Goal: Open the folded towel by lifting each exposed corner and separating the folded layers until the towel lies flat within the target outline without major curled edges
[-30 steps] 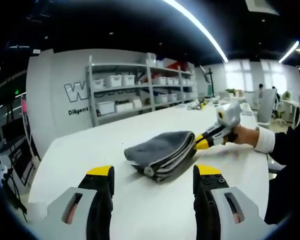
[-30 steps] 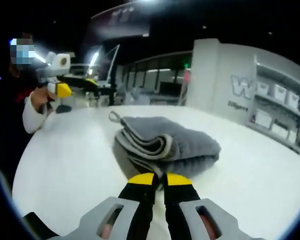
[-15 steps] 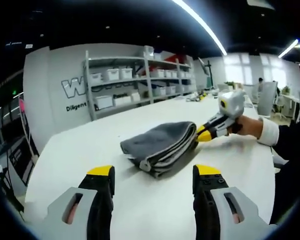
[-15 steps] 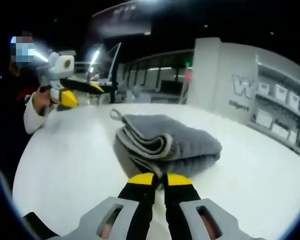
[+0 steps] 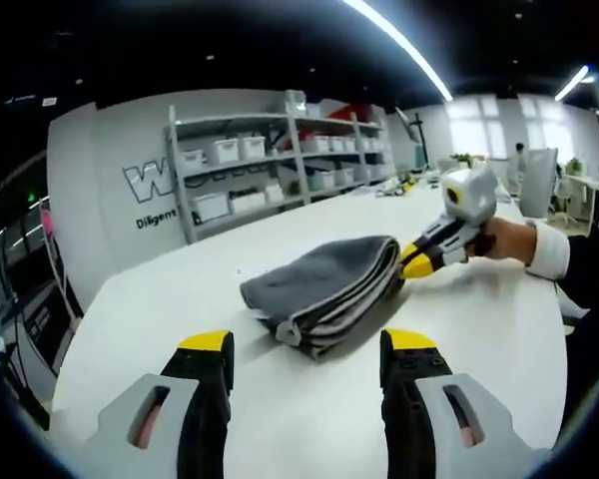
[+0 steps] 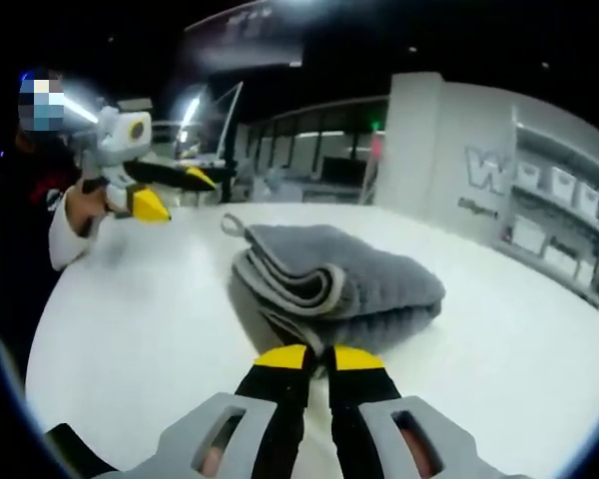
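Still folded, the grey towel [image 5: 324,289] lies in a thick stack of layers on the white worktop [image 5: 160,319], well in from its edges, a small hanging loop [image 6: 230,224] sticking out at one corner. In the left gripper view, the left claw [image 5: 304,344] hangs above the worktop short of the towel, jaws wide apart and holding nothing. The right claw [image 6: 313,356] has its yellow tips pressed together at the towel's near edge; whether fabric is caught between them cannot be told. A hand [image 5: 504,239] with a white cuff grips its handle. Shelves [image 5: 280,165] with white bins stand beyond the worktop's far edge.
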### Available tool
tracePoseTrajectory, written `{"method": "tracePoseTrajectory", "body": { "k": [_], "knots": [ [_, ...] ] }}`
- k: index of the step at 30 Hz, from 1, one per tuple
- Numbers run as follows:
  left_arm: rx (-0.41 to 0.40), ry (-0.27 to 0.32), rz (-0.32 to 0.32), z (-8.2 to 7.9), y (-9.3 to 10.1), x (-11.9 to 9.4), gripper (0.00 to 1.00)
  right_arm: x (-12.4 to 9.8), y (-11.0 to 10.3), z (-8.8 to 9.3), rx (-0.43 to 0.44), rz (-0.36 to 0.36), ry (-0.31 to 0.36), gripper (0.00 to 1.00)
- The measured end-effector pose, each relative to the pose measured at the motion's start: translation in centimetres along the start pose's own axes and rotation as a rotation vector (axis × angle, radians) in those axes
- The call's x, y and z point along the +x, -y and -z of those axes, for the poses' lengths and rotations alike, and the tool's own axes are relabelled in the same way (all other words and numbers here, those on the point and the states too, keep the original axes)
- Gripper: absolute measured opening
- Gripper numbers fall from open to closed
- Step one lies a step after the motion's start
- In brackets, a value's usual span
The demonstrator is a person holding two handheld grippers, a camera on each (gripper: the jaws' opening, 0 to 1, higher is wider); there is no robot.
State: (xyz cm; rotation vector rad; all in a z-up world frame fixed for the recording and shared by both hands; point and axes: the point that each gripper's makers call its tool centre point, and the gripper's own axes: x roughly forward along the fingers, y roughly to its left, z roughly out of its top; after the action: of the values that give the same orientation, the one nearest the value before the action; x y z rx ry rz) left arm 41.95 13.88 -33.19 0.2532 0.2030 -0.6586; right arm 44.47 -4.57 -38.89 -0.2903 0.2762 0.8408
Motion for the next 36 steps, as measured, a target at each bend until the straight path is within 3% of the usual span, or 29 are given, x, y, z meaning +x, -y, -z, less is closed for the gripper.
{"method": "tracePoseTrajectory", "body": {
  "k": [18, 22, 32, 36],
  "knots": [
    [-0.003, -0.021, 0.027, 1.1, -0.2, 2.1, 0.56, 0.0, -0.1, 0.1, -0.001, -0.004, -0.004, 0.01],
    [-0.006, -0.053, 0.034, 2.0, 0.0, 2.6, 0.56, 0.0, 0.0, 0.1, -0.004, -0.003, -0.004, 0.01],
    [-0.02, -0.046, 0.053, 2.2, 0.5, 3.0, 0.52, 0.0, -0.1, 0.0, -0.007, -0.002, -0.002, 0.01],
    [0.036, -0.04, 0.038, 2.1, 0.7, 3.4, 0.52, -0.1, -0.1, 0.0, -0.008, -0.003, -0.003, 0.01]
  ]
}}
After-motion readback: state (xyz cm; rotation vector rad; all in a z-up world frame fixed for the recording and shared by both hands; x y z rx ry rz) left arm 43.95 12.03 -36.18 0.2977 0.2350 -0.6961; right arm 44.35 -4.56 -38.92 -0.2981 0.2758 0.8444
